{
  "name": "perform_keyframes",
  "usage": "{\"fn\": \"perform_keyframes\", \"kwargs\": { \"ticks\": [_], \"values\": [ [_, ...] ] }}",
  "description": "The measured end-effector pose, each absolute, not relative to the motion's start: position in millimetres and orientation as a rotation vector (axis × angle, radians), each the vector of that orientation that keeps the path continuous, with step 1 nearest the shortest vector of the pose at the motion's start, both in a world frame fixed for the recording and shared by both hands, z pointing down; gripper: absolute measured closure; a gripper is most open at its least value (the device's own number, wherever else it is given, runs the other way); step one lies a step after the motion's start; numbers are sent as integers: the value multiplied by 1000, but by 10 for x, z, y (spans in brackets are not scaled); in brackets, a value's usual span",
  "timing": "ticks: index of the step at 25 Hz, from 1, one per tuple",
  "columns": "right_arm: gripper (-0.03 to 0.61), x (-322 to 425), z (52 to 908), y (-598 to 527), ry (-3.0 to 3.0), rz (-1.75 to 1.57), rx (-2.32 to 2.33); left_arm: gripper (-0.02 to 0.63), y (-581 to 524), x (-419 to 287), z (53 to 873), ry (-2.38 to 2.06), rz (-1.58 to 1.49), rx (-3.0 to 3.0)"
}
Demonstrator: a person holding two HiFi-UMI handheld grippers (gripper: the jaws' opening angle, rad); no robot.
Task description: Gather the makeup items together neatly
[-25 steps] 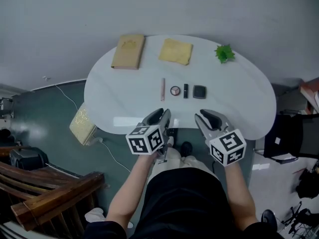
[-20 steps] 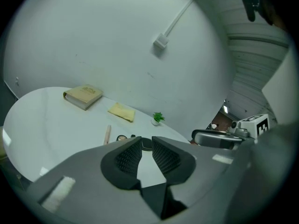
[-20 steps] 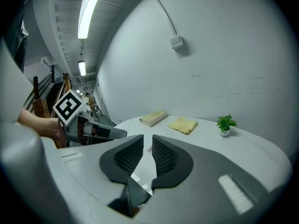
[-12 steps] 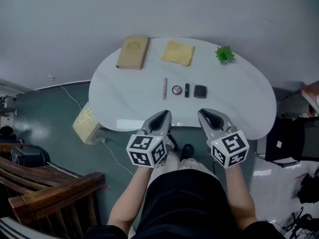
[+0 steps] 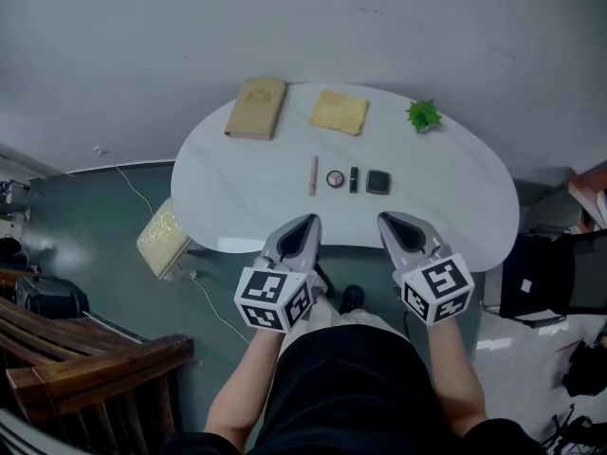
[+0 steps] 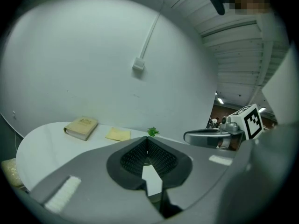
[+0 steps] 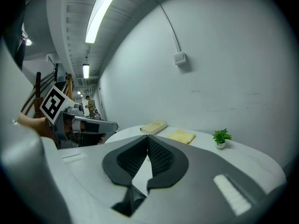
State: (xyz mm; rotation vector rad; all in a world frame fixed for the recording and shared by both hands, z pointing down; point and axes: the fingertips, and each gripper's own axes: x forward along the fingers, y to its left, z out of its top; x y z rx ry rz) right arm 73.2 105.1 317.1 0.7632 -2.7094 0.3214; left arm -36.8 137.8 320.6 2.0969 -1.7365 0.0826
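Left gripper [image 5: 305, 222] and right gripper [image 5: 387, 220] side by side over the near edge of the table [image 5: 228, 202], short of the makeup. Both shut, tips pressed together, just closed on nothing. Ribbed dark pads, smooth grey shells, marker cubes at the back.

Farther in, at mid-table, the makeup in one short row:
- a thin pale stick [image 5: 313, 174], lying lengthwise, pointing away
- a small round pot [image 5: 335, 178] with a light centre
- a slim dark tube [image 5: 354, 179]
- a dark square case [image 5: 378, 181] with rounded corners

Last three just beside each other, touching or not too small to tell. Stick a little apart on the left.

Judged from that: largely gathered already and lined up neatly. Left to do, at most: bringing the stick closer to the pot and squaring up the ends. Small, hard, smooth pieces, likely to slide on the glossy white top. Stick and tube likely to roll.

Beyond the row, near the far edge:
- a tan hardback book [image 5: 256, 108]
- a flat yellow cloth [image 5: 339, 112], soft and slightly rumpled
- a small green plant [image 5: 423, 115] with spiky leaves

Behind, a plain matte wall [image 5: 427, 27].
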Motion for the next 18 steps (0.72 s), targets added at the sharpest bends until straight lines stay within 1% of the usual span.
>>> {"fn": "perform_keyframes", "kwargs": {
  "ticks": [18],
  "values": [
    [569, 752, 3016, 1110, -2713, 271, 801, 615, 1412, -230, 2969, -1704, 117, 2228]
  ]
}}
